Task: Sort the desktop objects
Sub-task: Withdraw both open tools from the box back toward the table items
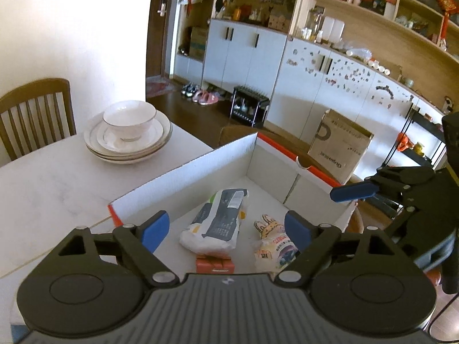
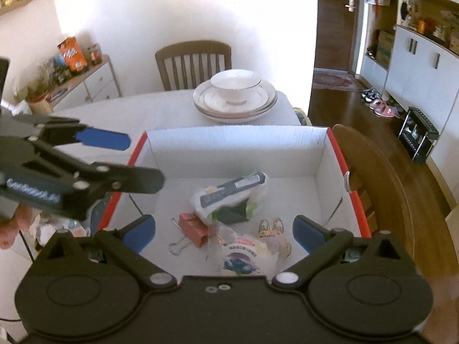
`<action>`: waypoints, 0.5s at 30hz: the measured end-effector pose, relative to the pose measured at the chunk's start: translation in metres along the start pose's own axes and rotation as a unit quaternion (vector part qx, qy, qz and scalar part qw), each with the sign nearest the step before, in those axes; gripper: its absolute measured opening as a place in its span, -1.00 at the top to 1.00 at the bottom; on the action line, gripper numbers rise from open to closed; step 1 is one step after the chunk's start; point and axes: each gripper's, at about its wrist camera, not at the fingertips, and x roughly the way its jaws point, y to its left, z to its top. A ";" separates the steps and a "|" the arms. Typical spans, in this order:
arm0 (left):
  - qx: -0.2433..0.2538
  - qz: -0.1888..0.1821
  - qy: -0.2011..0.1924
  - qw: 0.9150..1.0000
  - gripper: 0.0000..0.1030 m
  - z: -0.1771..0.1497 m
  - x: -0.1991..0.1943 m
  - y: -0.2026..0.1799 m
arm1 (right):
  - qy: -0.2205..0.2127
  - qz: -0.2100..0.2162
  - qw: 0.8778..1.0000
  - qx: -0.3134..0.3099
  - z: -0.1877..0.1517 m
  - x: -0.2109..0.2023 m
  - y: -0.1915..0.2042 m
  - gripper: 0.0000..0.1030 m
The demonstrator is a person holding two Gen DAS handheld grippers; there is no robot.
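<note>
Looking down through both wrist cameras, I see the sorted things lying on the floor of the open white cardboard box (image 2: 238, 146): a white-and-grey packet (image 1: 213, 223) lies roughly mid-floor, a small bunny-print snack bag (image 1: 272, 243) sits just beside it toward my right, and a pink binder clip (image 2: 193, 229) rests touching the packet's near end. The box stands on the table (image 1: 51, 177), its red-edged rim close to the table edge. My left hand-held gripper (image 1: 226, 229) hangs over the box with its blue pads spread wide and nothing between them — the right hand-held gripper (image 2: 223, 232) is likewise spread and empty above the same contents. Beyond the box, a bowl (image 2: 235, 84) sits atop stacked plates (image 2: 235, 106), with a wooden chair (image 2: 193, 63) behind the table.
</note>
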 end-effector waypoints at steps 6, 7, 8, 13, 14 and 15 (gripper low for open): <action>-0.001 -0.009 -0.015 1.000 -0.80 -0.011 -0.032 0.014 | -0.008 -0.002 1.000 0.011 -0.006 -0.007 0.022 -0.99; 0.001 -0.009 -0.018 1.000 -0.85 -0.012 -0.037 0.016 | -0.010 -0.001 1.000 0.012 -0.006 -0.008 0.027 -0.99; 0.003 -0.008 -0.023 1.000 -0.98 -0.014 -0.043 0.018 | -0.012 0.000 1.000 0.010 -0.007 -0.009 0.032 -0.99; 0.006 -0.012 -0.029 1.000 -0.99 -0.025 -0.063 0.032 | -0.024 -0.007 1.000 0.003 -0.007 -0.013 0.057 -0.99; 0.005 -0.012 -0.029 1.000 -0.99 -0.027 -0.066 0.034 | -0.025 -0.008 1.000 0.004 -0.006 -0.014 0.061 -0.99; 0.005 -0.013 -0.029 0.999 -0.99 -0.029 -0.069 0.037 | -0.026 -0.009 1.000 0.006 -0.006 -0.015 0.066 -0.99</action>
